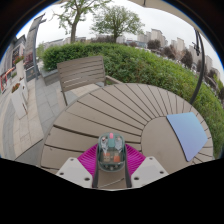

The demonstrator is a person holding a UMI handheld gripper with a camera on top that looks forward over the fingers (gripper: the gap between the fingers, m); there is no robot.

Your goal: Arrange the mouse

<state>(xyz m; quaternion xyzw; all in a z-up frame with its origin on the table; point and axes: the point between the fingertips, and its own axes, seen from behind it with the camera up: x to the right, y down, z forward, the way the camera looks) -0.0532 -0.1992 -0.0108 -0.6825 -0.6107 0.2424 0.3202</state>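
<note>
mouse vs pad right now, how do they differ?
The mouse sits between the gripper fingers, apparently clamped. The pad lies free on the table, ahead and to the right. The mouse is bulky and grey-green, while the pad is a thin, flat, blue-grey sheet with a wider footprint. Both are over the same slatted table.

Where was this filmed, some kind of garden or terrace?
Probably an outdoor terrace or rooftop patio. A round slatted wooden table stands before a wooden bench, backed by a green hedge, with trees and city buildings beyond. The tongs grip a mouse.
</note>
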